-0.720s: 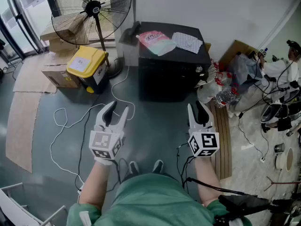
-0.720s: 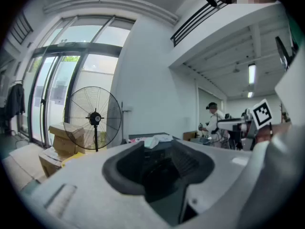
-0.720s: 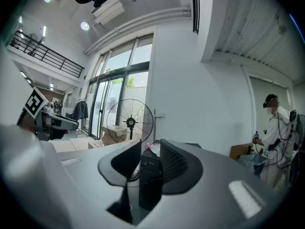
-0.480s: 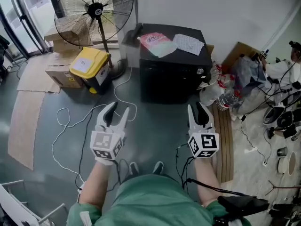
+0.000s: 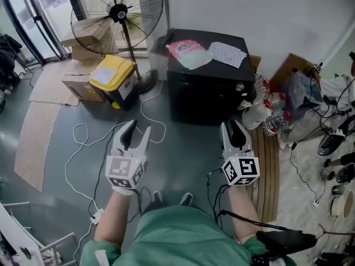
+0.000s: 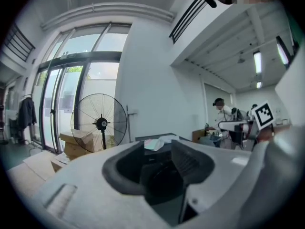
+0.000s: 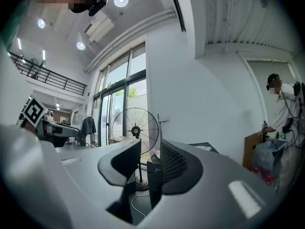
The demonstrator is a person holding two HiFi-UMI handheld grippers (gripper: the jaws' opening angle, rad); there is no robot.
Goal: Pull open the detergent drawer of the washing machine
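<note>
Two grippers short of the washing machine (image 5: pixel 211 87): left gripper (image 5: pixel 138 131) fingers wide, right gripper (image 5: pixel 233 127) fingers together; we fear those slipping off its drawer.

We see our left gripper (image 6: pixel 157 150) with jaws apart, empty; beyond, the black washing machine (image 6: pixel 161 178); a fan (image 6: pixel 101 123) at left.

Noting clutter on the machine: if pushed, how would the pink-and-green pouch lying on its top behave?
The pink-and-green plastic pouch looks slumped and creased, so it is probably floppy and fairly light. Lying flat on the black box-shaped washing machine, it would likely slide, not roll.
</note>
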